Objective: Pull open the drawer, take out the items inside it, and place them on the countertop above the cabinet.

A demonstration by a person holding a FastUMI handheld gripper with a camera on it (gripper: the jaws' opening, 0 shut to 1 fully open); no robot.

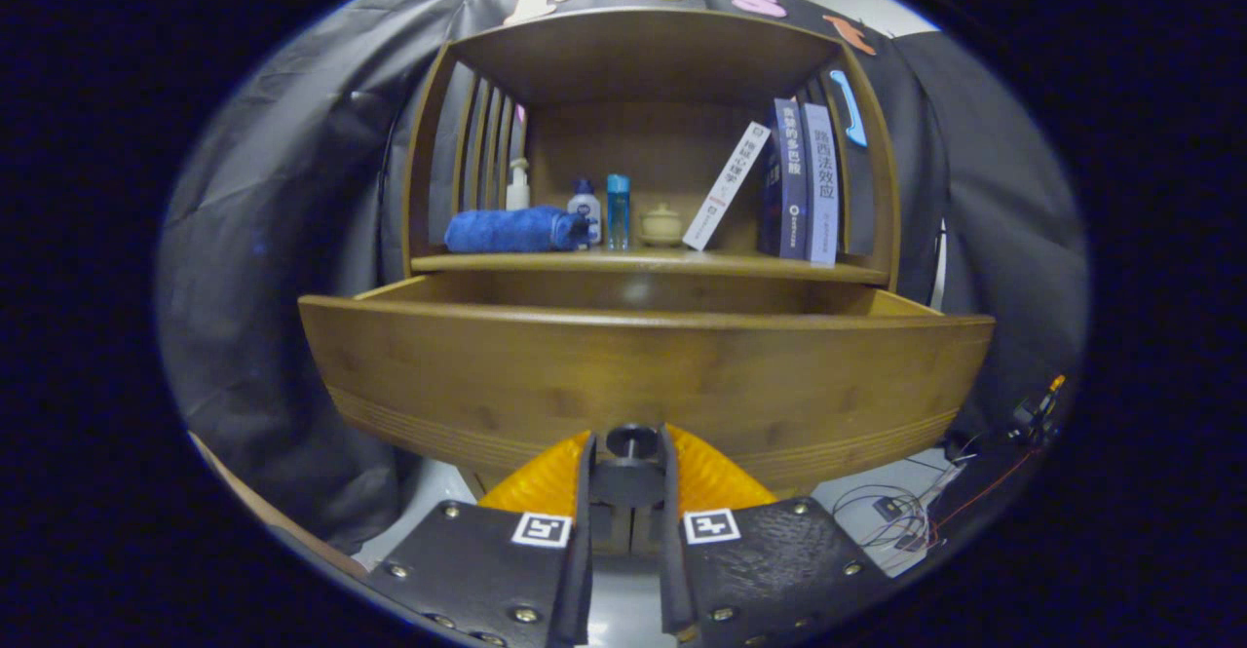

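Observation:
A wooden cabinet fills the view. Its drawer [643, 375] is pulled out toward me, its curved front panel just ahead of the fingers. A small dark knob [631, 440] on the drawer front sits between my fingers, and my gripper [628, 473] is shut on it. The drawer's inside is hidden behind the front panel, so I cannot see what lies in it. Above the drawer is the countertop [779, 266], a wooden shelf.
On the countertop stand a rolled blue towel [514, 230], a white pump bottle [517, 183], a small white bottle [585, 209], a blue bottle [618, 210], a small lidded pot [661, 225] and several books [799, 180]. Loose wires [906, 516] lie at lower right.

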